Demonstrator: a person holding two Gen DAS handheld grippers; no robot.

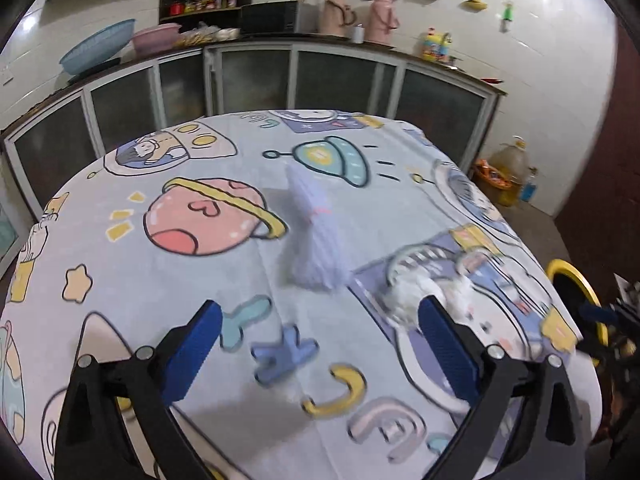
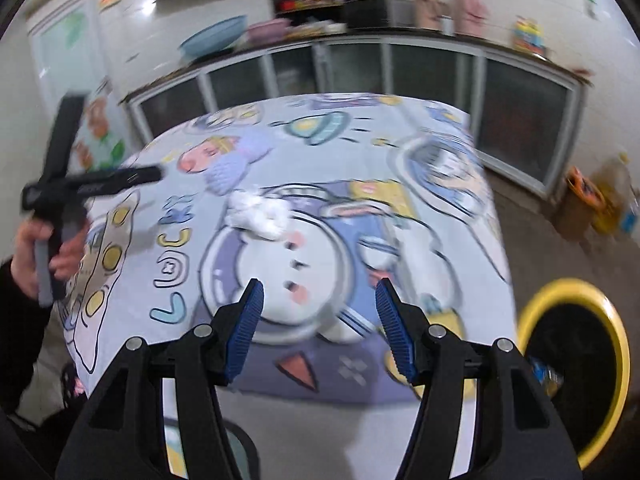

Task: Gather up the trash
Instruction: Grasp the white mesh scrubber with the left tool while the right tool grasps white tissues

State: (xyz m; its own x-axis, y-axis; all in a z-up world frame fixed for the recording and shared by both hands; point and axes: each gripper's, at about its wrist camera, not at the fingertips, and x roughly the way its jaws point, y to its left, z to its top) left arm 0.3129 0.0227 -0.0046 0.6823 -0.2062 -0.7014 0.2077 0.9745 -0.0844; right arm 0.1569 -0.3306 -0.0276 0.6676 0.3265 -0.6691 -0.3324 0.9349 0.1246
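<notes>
A crumpled white tissue [image 1: 416,292] lies on the cartoon tablecloth [image 1: 168,280], just beyond my left gripper's right finger. It also shows in the right wrist view [image 2: 258,214]. A pale lilac plastic bag [image 1: 314,232] stands on the cloth further in; in the right wrist view [image 2: 234,164] it is blurred. My left gripper [image 1: 320,344] is open and empty above the cloth. My right gripper [image 2: 318,320] is open and empty over the table's near edge. A yellow-rimmed black trash bin [image 2: 576,364] stands on the floor to the right, with some trash inside.
The hand-held left gripper body [image 2: 60,196] shows at the left in the right wrist view. A counter with glass-door cabinets [image 1: 320,76] runs behind the table. An oil jug and bottles [image 1: 508,172] stand on the floor at the right wall.
</notes>
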